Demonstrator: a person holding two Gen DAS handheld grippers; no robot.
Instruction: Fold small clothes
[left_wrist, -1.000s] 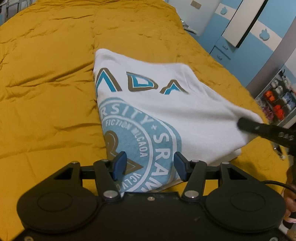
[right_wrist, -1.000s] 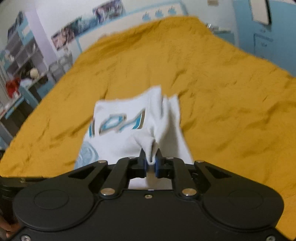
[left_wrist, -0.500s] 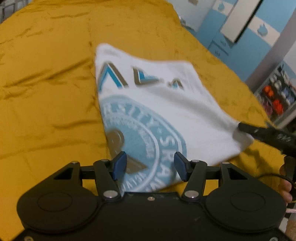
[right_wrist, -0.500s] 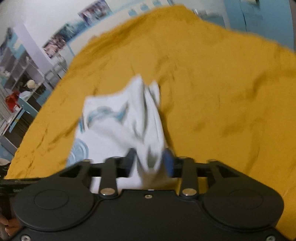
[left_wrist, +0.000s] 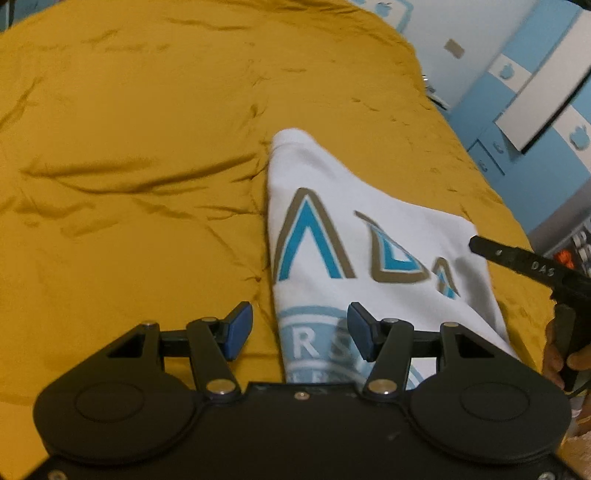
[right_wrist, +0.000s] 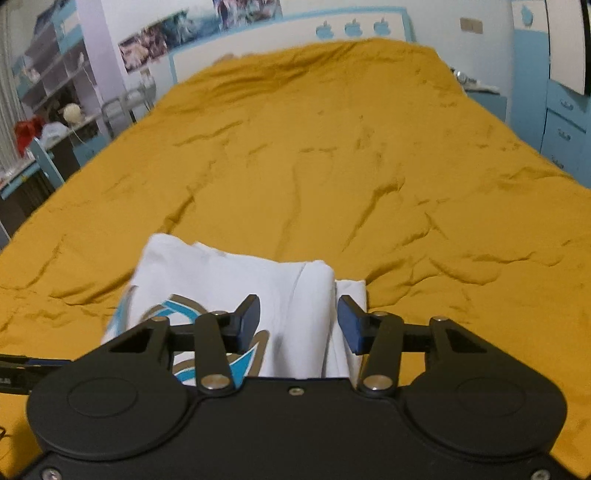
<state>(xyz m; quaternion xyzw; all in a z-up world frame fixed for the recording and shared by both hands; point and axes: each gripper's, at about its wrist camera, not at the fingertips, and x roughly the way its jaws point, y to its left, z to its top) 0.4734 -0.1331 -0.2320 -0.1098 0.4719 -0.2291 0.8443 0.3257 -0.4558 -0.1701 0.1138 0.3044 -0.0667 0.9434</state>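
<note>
A second ago your right gripper (right_wrist: 298, 322) was pinching a bunched corner of the white shirt (right_wrist: 236, 284); now its jaws are standing apart after opening and then narrowing a little, and the cloth is lying loose between them, not pressed by either pad. The shirt is no longer lifting toward you; it is resting on the yellow bedspread (right_wrist: 332, 155). Your left gripper (left_wrist: 300, 330) is sitting further left than before, jaws apart as they were, holding nothing.

You are having wide open bedspread ahead of and to the left of both tools. The blue cupboards (left_wrist: 546, 155) are standing beyond the bed's right edge.

From your left gripper, the shirt's left edge is running between the jaws, with the shirt spreading ahead and to the right. Your right gripper's arm is reaching in over the shirt's right corner.
</note>
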